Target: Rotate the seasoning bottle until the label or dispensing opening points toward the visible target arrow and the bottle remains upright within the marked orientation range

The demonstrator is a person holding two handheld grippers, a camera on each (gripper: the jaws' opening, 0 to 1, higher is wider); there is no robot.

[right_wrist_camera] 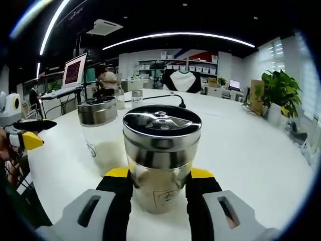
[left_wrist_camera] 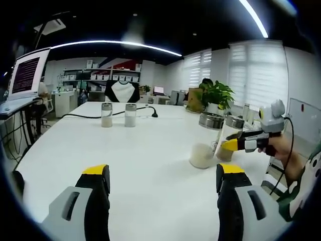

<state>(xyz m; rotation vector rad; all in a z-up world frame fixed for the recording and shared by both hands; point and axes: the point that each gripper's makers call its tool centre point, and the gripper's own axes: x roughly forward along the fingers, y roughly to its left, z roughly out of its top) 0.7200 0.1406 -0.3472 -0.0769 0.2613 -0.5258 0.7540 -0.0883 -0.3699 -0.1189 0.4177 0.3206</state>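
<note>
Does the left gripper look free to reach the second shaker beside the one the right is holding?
Probably yes. The left gripper is open over bare table, and the second shaker stands ahead to its right. Caution: the right gripper sits close beside it, clamped on the other shaker.

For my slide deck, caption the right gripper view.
Right gripper clasps a steel-lidded seasoning bottle beside a second bottle.

Seasoning bottle (right_wrist_camera: 161,155): clear glass body, brushed metal cap, small printed mark low on the front. Stands upright on the white surface, centre of the right gripper view. In the left gripper view it sits at right of centre, upright.
</note>
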